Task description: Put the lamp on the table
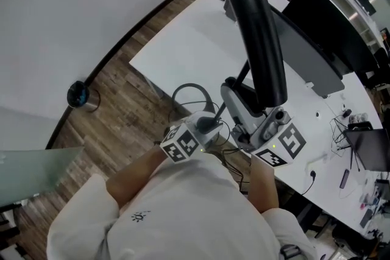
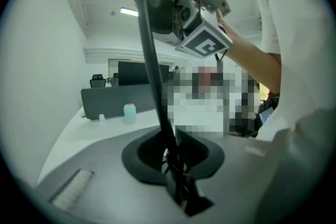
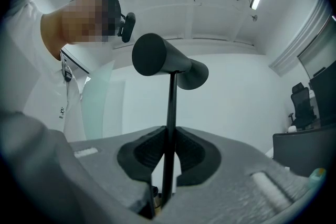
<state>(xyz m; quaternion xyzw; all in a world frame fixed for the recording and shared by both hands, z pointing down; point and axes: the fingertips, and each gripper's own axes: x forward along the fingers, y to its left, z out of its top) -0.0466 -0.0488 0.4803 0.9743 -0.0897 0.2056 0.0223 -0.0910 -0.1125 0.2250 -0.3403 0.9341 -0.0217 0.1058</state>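
Note:
The black lamp is off the table, held by both grippers. Its dark shade (image 1: 256,27) looms close in the head view, over the white table (image 1: 195,45), and its cable (image 1: 190,92) hangs in a loop. My left gripper (image 1: 212,122) is shut on the thin lamp stem (image 2: 152,65), which runs up between its pads (image 2: 142,157). The right gripper (image 1: 236,91) is shut on the same stem (image 3: 171,113), with the cone-shaped shade (image 3: 168,63) above it. In the left gripper view the right gripper (image 2: 181,10) sits higher on the stem.
A grey desk divider (image 1: 317,64) and black screens stand behind the table. Cables and a laptop (image 1: 368,146) lie at the right. A metal bin (image 1: 82,96) stands on the wooden floor by the curved wall. A small bottle (image 2: 129,111) stands by the divider.

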